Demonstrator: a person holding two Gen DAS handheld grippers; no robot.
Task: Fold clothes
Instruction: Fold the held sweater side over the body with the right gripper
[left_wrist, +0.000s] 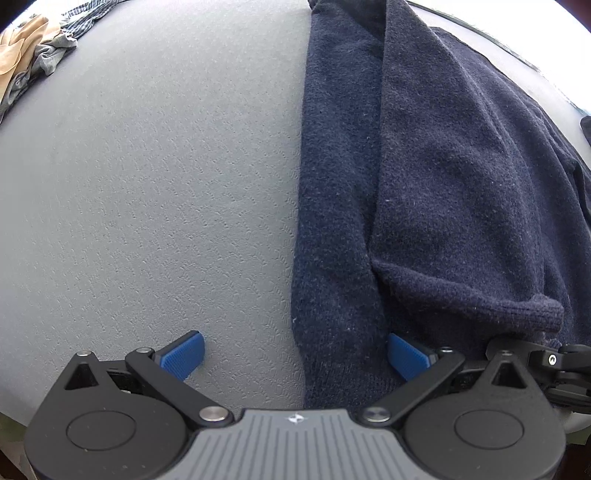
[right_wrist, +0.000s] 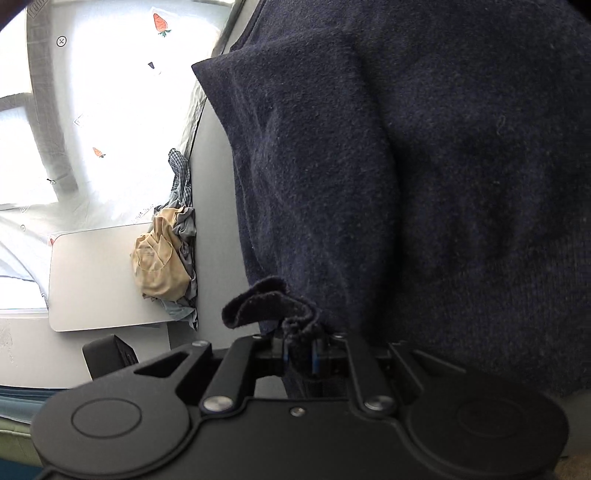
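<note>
— Two grippers, one dark garment; where does the navy sweater (left_wrist: 443, 166) lie?
— Spread on the grey table (left_wrist: 147, 184), filling the right half of the left wrist view, with one layer folded over another along a lengthwise crease. Its rolled hem sits near the bottom right of that view.
— And the left gripper (left_wrist: 295, 356)?
— Pointing steeply down, jaws spread wide and holding nothing. One blue pad (left_wrist: 184, 354) hangs over bare table, the other is over the sweater's edge, so the edge runs between them. Whether that pad touches the knit I cannot tell.
— The right gripper (right_wrist: 299, 356)?
— Jaws nearly together, clamped on a bunched bit of the sweater's edge; a small flap of knit pokes up just past the fingers. The rest of the sweater fills the right wrist view on the right.
— Anything else on the table?
— Some crumpled clothes (right_wrist: 166, 258) at the far edge: a tan piece, something grey, and a checked fabric. Beside them is a pale flat board (right_wrist: 92, 280), and a small black box (right_wrist: 109, 354) is near the gripper
</note>
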